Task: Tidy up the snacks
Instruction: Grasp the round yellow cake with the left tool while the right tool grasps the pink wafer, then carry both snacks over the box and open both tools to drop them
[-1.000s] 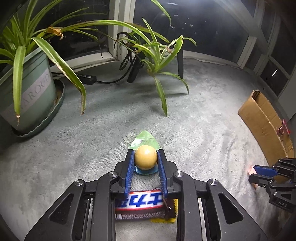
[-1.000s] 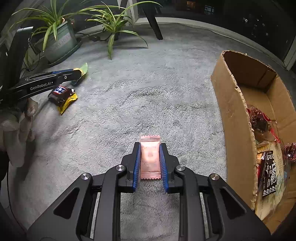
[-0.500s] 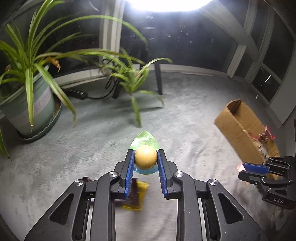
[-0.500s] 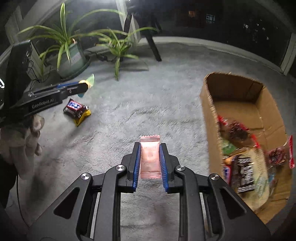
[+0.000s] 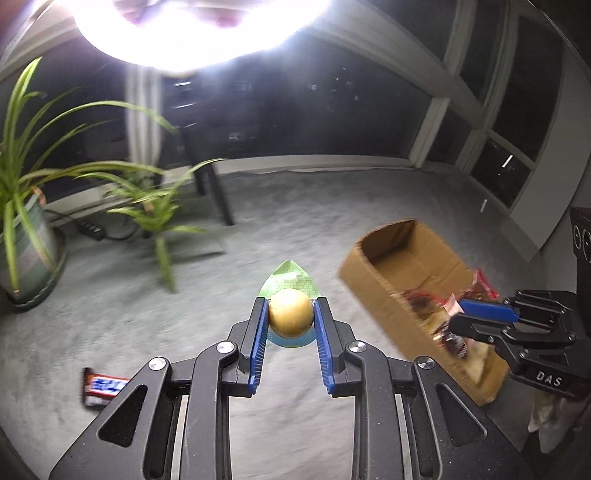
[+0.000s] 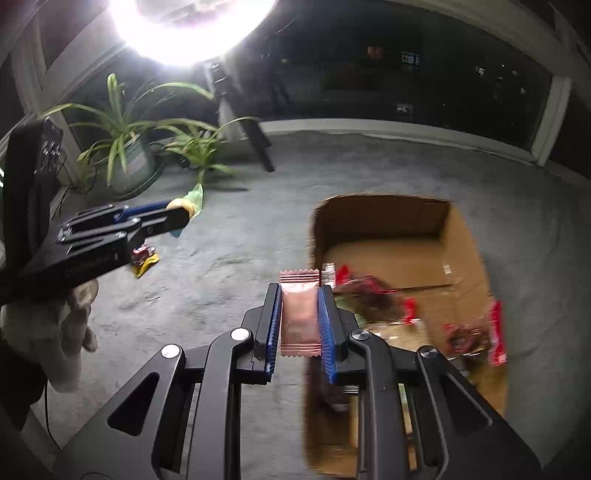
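My left gripper (image 5: pixel 290 314) is shut on a round yellow snack (image 5: pixel 290 316) in a green pointed wrapper (image 5: pixel 290 277), held above the grey carpet. My right gripper (image 6: pixel 300 295) is shut on a pink sachet (image 6: pixel 299 317) with crimped ends, just left of the cardboard box's (image 6: pixel 399 254) near wall. The box (image 5: pixel 402 258) holds several red-wrapped snacks (image 6: pixel 369 291). In the left wrist view the right gripper (image 5: pixel 480 314) hangs over the box's near end. A chocolate bar (image 5: pixel 101 386) on a yellow packet (image 6: pixel 146 264) lies on the carpet.
Two potted spider plants (image 5: pixel 22 236) (image 5: pixel 155 206) stand at the back left by the window, with a power strip (image 5: pixel 90 229) and a dark furniture leg (image 5: pixel 218 195). A bright lamp (image 5: pixel 199 29) glares overhead. A gloved hand (image 6: pixel 55 325) holds the left gripper.
Both grippers have risen and swung right toward the box, each keeping its snack. The chocolate bar slid out from under the left gripper to the lower left. The box now fills more of both views.
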Available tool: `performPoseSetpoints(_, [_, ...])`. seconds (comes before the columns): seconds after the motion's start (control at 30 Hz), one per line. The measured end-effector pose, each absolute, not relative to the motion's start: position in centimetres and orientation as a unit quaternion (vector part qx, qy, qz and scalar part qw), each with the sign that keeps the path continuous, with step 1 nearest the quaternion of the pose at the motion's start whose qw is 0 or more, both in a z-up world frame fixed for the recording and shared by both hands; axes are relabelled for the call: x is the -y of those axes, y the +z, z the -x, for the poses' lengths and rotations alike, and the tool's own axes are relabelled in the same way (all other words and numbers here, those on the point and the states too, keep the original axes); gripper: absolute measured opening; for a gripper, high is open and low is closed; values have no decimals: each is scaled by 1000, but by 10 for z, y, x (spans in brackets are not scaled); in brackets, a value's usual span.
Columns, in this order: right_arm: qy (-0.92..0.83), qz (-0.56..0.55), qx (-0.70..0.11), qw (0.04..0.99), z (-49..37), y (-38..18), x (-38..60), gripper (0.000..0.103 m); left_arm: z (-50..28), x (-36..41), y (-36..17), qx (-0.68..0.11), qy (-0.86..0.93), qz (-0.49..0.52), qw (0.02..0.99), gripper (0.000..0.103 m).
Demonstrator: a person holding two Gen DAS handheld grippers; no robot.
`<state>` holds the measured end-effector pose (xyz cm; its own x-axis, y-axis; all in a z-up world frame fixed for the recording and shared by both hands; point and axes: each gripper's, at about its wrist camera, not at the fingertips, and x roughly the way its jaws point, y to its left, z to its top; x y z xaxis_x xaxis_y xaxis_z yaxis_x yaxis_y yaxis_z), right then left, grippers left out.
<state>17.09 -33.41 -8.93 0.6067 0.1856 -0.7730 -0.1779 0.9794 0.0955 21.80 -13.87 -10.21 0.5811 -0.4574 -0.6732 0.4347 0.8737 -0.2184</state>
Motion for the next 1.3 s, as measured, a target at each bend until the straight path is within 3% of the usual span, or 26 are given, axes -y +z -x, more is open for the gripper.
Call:
performPoseSetpoints(0.53, [76,-6,-437,896,-207,-95,414,21,-231,246,-105,-384,-282,10,879,23])
performPoseSetpoints(0.9, [81,-14,-447,891,-214,-108,429,21,-233,278,-119,-408,-281,-10,869,24])
performPoseSetpoints(0.93, [80,-13,-446,891,-214,-108,429,26,-233,278,-119,-409,-280,-11,869,24])
performPoseSetpoints(1.03, [75,-12,-441,894,-211,-106,431,53,-232,280,-119,-417,-278,-13,866,26])
performPoseSetpoints(1.13, [71,-14,-436,897,-208,-102,432,54,-231,279,-116,-415,-272,-13,868,39])
performPoseSetpoints(1.3, [67,-20,-428,901,-200,-93,433,54,-224,271,-110,-408,-267,-10,873,39])
